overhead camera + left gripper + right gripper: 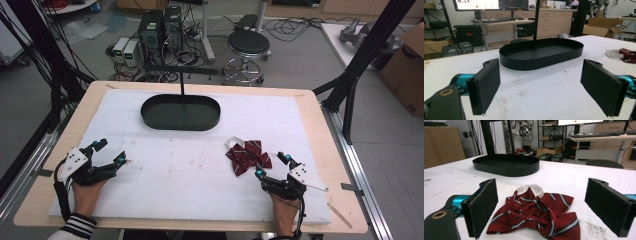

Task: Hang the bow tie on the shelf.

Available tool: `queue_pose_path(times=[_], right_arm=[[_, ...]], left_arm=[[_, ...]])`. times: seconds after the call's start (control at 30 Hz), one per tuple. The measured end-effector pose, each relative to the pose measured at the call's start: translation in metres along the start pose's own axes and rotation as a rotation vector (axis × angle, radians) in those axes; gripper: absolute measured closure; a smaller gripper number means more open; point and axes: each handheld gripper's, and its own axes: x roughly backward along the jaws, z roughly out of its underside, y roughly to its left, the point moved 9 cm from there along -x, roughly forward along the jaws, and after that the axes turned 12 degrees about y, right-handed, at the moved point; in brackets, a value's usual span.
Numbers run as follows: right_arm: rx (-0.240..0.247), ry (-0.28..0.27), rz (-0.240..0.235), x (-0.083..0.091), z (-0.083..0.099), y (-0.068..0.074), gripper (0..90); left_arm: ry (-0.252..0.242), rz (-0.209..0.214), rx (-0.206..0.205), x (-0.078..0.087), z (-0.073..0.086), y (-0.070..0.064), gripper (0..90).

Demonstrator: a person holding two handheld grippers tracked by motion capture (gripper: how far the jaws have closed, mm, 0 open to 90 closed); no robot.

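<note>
A dark red striped bow tie (248,156) with a white strap lies on the white mat, right of centre. My right gripper (273,165) stands open just in front of it, jaws spread wide. In the right gripper view the bow tie (536,213) lies between and just beyond the two pads (482,206), not touched. A black oval tray (180,112) sits at the back middle of the mat, holding nothing but a thin black post. My left gripper (111,152) rests open at the front left, nothing between its pads (486,85), facing the tray (541,53).
The white mat (175,170) covers a wooden table (320,125). A black frame post (360,60) stands off the table's right back corner. A stool (248,47), computers and cables lie on the floor behind the table. A cardboard box (407,65) sits far right.
</note>
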Motion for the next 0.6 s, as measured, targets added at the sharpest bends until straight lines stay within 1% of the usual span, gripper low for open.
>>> queue_pose_path(times=[0.1,0.27,0.37,0.4,0.43,0.6], right_arm=[[-0.007,-0.001,-0.003,0.0001,-0.0002,-0.0008,10.2],[-0.002,0.000,-0.003,-0.0001,-0.0001,0.0000,10.2],[0.020,-0.016,0.002,0.0013,-0.0005,0.0019,10.2],[0.020,-0.016,0.002,0.0013,-0.0005,0.0019,10.2],[0.032,-0.014,0.004,0.0014,-0.0003,0.0029,10.2],[0.040,-0.014,0.005,0.0008,-0.0005,0.0025,10.2]], left_arm=[[0.000,-0.001,0.000,0.0000,0.0000,0.0000,16.6],[0.002,-0.002,0.002,-0.0002,0.0001,0.0004,16.6],[0.005,-0.005,0.003,-0.0002,0.0003,0.0008,16.6],[0.005,-0.004,0.003,-0.0002,0.0003,0.0008,16.6],[0.005,-0.003,0.004,-0.0002,0.0003,0.0008,16.7],[0.005,-0.004,0.005,-0.0001,0.0003,0.0013,16.8]])
